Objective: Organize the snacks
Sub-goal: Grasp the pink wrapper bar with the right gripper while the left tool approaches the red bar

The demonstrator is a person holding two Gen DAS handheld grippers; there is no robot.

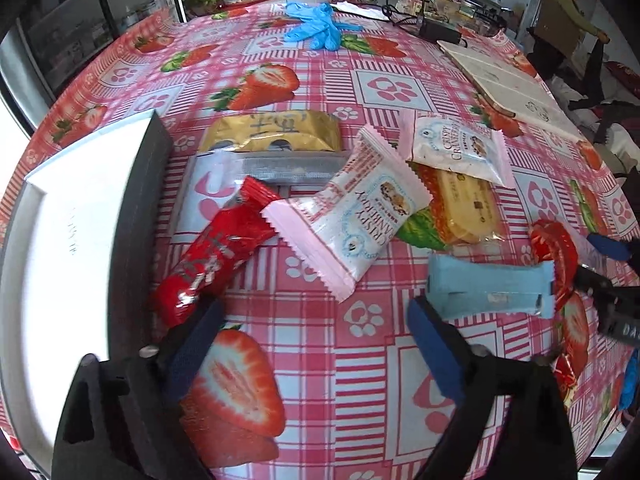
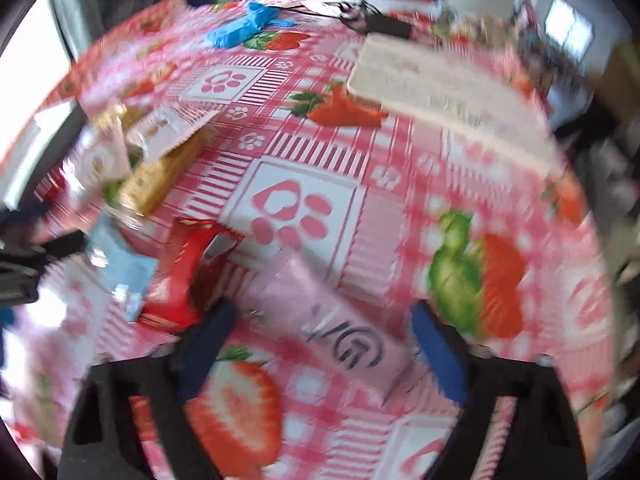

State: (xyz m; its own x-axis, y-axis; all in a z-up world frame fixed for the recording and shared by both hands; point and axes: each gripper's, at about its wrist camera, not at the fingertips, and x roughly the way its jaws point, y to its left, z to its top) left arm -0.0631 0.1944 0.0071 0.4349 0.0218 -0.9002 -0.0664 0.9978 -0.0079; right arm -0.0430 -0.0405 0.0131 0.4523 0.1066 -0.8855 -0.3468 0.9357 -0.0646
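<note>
Snack packets lie on the strawberry tablecloth. In the left wrist view I see a red bar (image 1: 212, 258), a pink-white Crispy Cranberry packet (image 1: 352, 212), a second such packet (image 1: 460, 148), a gold packet (image 1: 276, 130), a yellow cracker packet (image 1: 464, 208) and a light blue packet (image 1: 492, 284). My left gripper (image 1: 316, 328) is open and empty just short of them. In the blurred right wrist view my right gripper (image 2: 324, 328) is open around a pink packet (image 2: 332, 320) lying between its fingers, not clamped. A red packet (image 2: 188, 276) lies to its left.
A white tray with a dark rim (image 1: 80, 220) stands at the left. Blue gloves (image 1: 316, 26), a black cable with adapter (image 1: 436, 28) and a flat white box (image 1: 508, 80) lie at the far side. A person (image 1: 560, 12) stands beyond the table.
</note>
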